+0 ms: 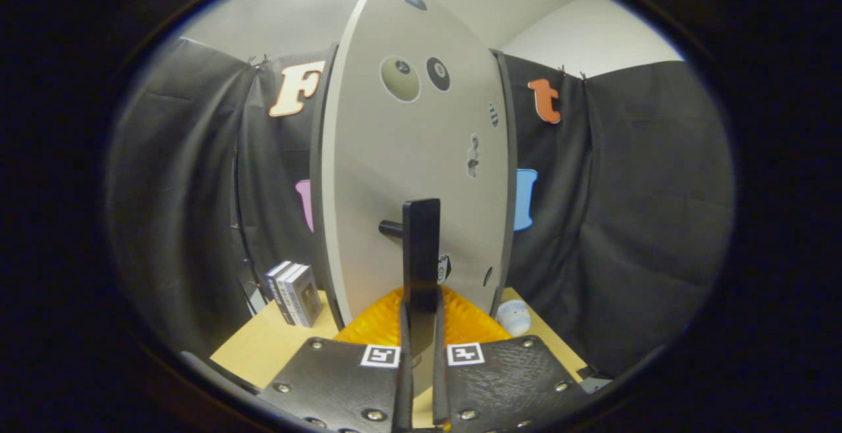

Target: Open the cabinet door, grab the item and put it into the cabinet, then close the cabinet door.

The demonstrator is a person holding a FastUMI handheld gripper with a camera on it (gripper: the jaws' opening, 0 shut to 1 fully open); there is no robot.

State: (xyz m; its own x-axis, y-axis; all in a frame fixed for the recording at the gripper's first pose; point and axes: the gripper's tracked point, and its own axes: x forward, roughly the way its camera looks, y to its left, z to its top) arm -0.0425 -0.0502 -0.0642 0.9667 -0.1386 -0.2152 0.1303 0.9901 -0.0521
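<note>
The door is showing pale grey with dark round dots; its handle is looking black. The tabletop is glowing tan, the mat bright orange, the boxes grey-white.

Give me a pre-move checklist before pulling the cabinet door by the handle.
1. Gripper closed on the handle: ok, both fingers press the black bar's lower end.
2. Handle upright between the fingers: ok.
3. Cabinet door shut or ajar: cannot tell.
4. Door's swing path free of the books at its left: cannot tell.
5. Small white item on the table, right of the door: ok, apart from the orange mat.
</note>
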